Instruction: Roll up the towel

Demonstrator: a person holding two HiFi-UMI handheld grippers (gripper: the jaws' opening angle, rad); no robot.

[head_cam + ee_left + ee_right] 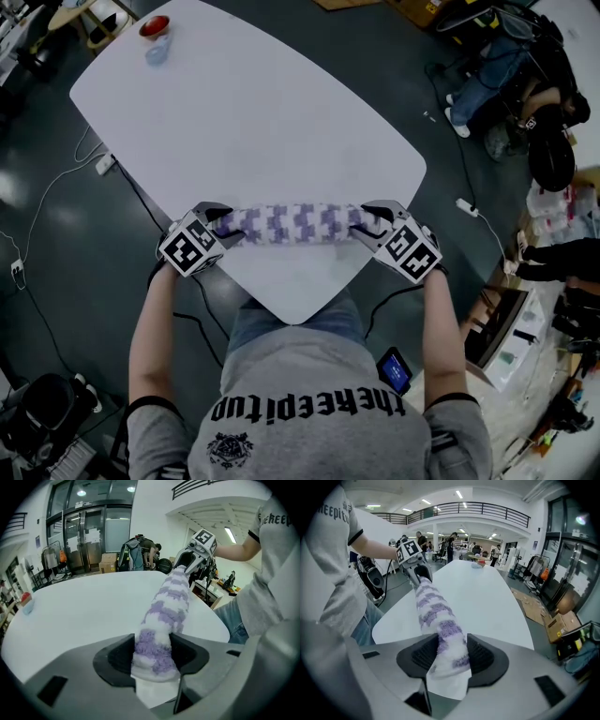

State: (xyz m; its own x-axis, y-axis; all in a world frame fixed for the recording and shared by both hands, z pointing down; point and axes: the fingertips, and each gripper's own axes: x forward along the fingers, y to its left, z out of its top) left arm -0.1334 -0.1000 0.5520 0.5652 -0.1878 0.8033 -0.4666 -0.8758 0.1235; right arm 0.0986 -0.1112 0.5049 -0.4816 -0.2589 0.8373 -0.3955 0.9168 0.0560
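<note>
Left gripper [152, 658] and right gripper [449, 656] each clamp 1 end of the fluffy purple-and-white striped towel [292, 224], rolled tight at the white oval table's [253, 112] near edge. Rolling looks done; next, release it gently.

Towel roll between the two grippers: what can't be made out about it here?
Its ends: head view, covered by the left gripper and right gripper, both shut on the towel.
Whether it rests on the table: head view looks steeply down.
Number of turns: both gripper views show the ends squeezed between the pads.
</note>
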